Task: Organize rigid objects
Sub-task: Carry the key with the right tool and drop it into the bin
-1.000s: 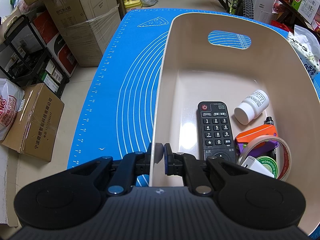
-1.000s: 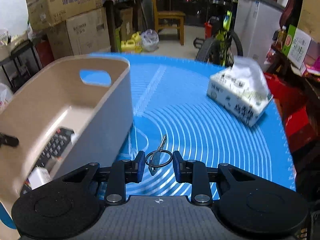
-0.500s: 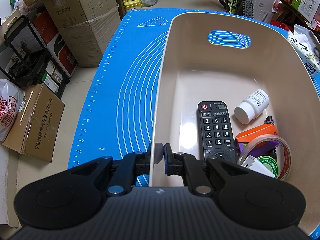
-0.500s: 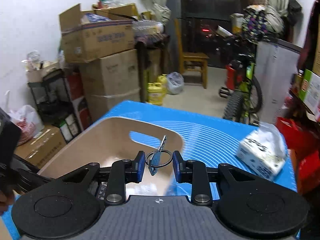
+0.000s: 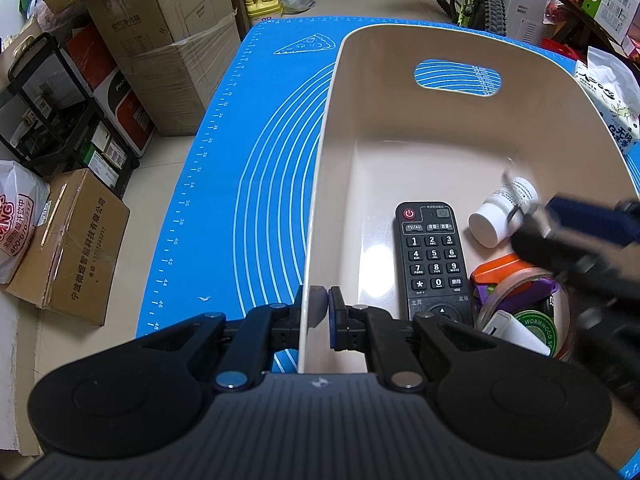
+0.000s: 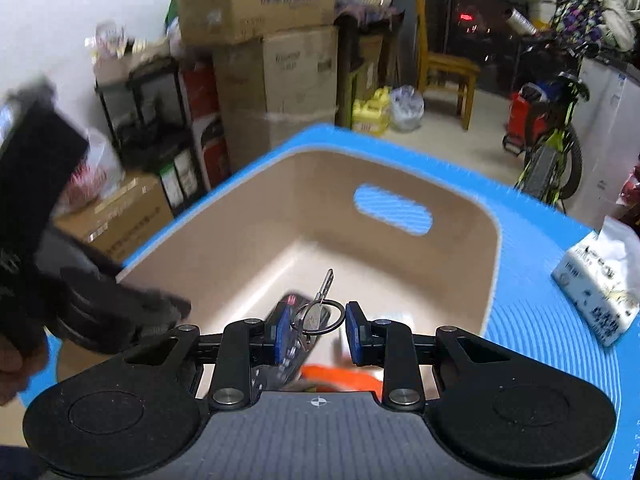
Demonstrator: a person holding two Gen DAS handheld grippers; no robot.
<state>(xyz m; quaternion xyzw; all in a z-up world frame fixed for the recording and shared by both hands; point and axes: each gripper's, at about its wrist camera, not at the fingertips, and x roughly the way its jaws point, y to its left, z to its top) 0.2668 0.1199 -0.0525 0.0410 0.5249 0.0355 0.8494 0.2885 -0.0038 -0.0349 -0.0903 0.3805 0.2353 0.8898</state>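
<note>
In the left wrist view, the left gripper [image 5: 320, 312] is pinched shut on the near side wall of the beige bin [image 5: 316, 208], one pad outside and one inside, steadying it on the blue mat [image 5: 240, 160]. Inside the bin lie a black remote control [image 5: 432, 256], a white pill bottle [image 5: 500, 216] on its side, an orange-and-purple item [image 5: 504, 268], a tape roll [image 5: 520, 300] and a round green-labelled tin [image 5: 536, 328], all crowded toward the near right corner. The right gripper [image 5: 532, 216] enters blurred from the right edge, over the bottle. In the right wrist view, that gripper [image 6: 316, 320] has its jaws only narrowly apart, the blue pads pressing on either side of a key ring [image 6: 320, 316] whose key [image 6: 326, 284] sticks up and forward. The ring hangs above the bin's interior, over the remote, while a tissue box [image 6: 596, 284] sits on the mat beside the bin. The step in hand looks like carrying the keys into the bin. The next move probably calls for lowering toward a bare patch of the floor and parting the pads so the ring drops free, while the left claw holds the wall firm.
</note>
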